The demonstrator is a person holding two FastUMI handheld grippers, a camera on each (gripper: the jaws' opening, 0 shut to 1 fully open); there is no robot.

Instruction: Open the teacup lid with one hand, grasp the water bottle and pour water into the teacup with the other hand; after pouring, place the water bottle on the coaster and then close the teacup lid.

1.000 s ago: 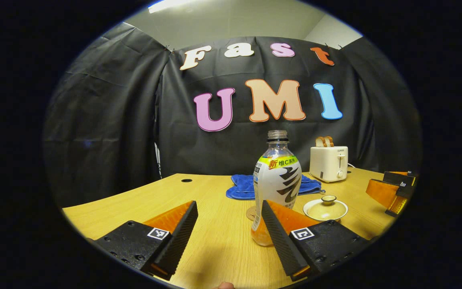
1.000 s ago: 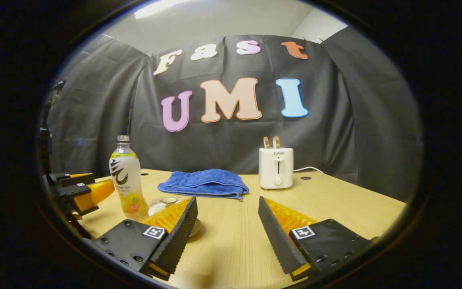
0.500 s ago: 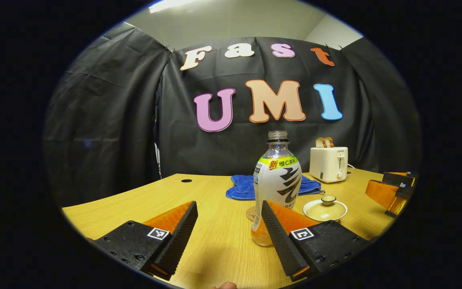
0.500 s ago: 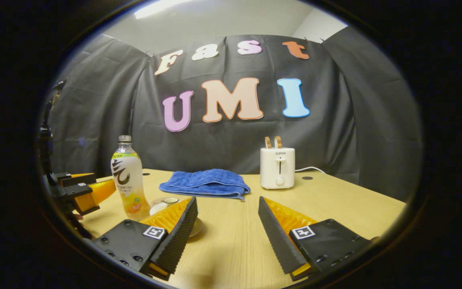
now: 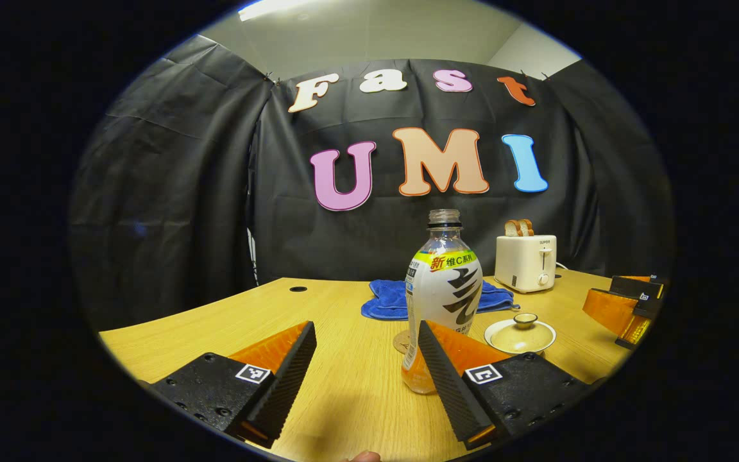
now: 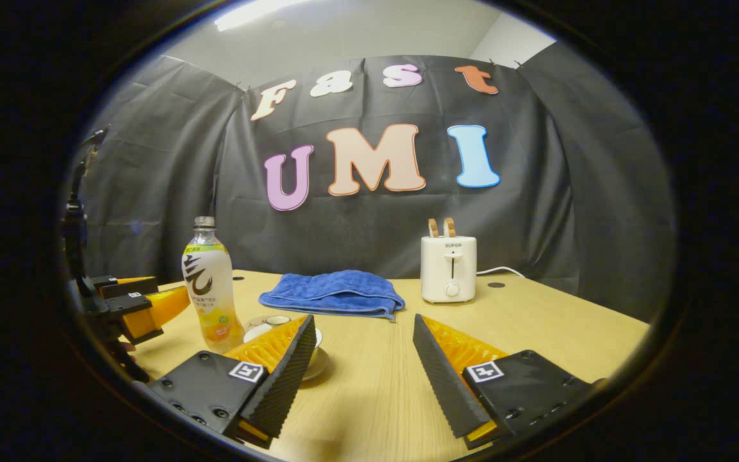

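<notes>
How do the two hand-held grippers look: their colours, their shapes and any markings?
Both look alike. The left hand-held gripper has two wedge-shaped fingers with black ribbed inner faces and orange backs, on black blocks with screws. Each block carries a small square black-and-white marker. The right hand-held gripper matches it, though its finger backs look more yellow-orange.

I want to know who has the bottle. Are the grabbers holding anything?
No. The left gripper and right gripper are both open, holding nothing. The water bottle stands untouched on the table.
</notes>
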